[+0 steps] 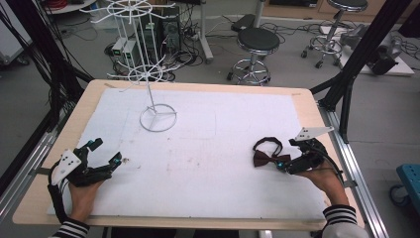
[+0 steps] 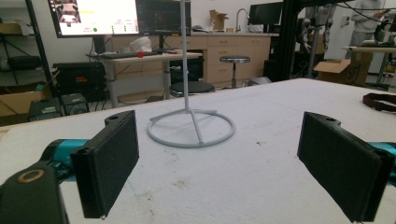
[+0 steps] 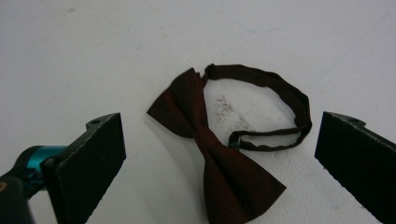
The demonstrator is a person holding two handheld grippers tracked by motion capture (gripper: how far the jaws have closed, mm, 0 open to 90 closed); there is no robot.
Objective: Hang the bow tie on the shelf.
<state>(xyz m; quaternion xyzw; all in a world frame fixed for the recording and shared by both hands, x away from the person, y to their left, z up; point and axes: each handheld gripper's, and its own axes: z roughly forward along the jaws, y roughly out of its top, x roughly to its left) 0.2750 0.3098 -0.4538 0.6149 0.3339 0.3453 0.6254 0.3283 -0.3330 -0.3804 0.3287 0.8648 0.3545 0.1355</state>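
Your right gripper (image 1: 284,164) sits right at the dark red bow tie (image 1: 263,157), jaws apart, tie flat on the white mat (image 1: 208,163) with its strap looped behind it. Your left gripper (image 1: 105,153) is way over at the mat's left edge, wide open. The white wire rack (image 1: 148,74) stands near the back left.

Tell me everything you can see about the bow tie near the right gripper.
The bow tie is dark maroon, of a fabric with a slight sheen. It has two flared wings joined by a narrow centre knot, and a thin dark neck strap that forms a closed loop beside it. It lies flat on the white table cover, toward the right edge. The right gripper is just beside it with jaws open; in the right gripper view the tie lies between the two jaws, which do not touch it.
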